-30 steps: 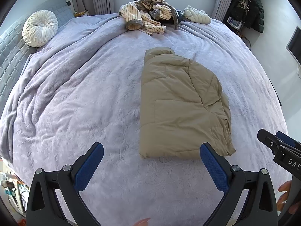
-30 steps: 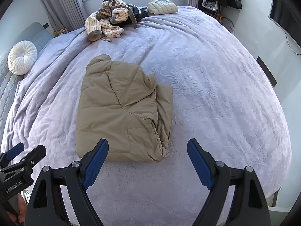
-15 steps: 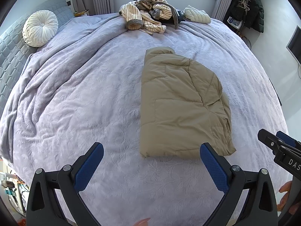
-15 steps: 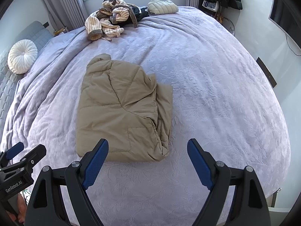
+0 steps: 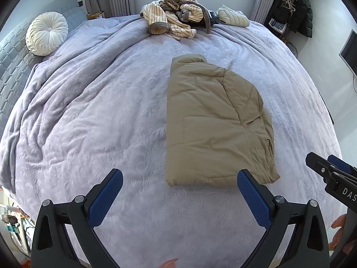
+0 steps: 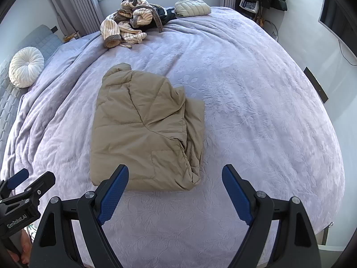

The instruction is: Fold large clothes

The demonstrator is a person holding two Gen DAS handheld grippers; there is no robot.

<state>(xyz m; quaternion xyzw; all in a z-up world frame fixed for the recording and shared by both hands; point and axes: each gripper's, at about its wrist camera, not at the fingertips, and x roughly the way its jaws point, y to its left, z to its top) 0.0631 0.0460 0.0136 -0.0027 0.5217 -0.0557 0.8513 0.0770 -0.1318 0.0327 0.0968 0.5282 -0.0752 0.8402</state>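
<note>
A tan padded jacket [image 5: 214, 120] lies folded into a long rectangle on the lilac bedspread [image 5: 100, 116]; it also shows in the right wrist view [image 6: 145, 131]. My left gripper [image 5: 178, 178] is open and empty, held above the bed's near edge just short of the jacket's near hem. My right gripper [image 6: 175, 174] is open and empty, over the jacket's near right corner. Each gripper shows at the edge of the other's view: the right one [image 5: 330, 169] and the left one [image 6: 24, 185].
A heap of striped and dark clothes [image 5: 176, 20] and a folded cream quilted garment [image 5: 232, 17] lie at the far side of the bed. A round white cushion [image 5: 46, 33] rests by the headboard at left. Dark coats [image 5: 294, 4] hang at the far right.
</note>
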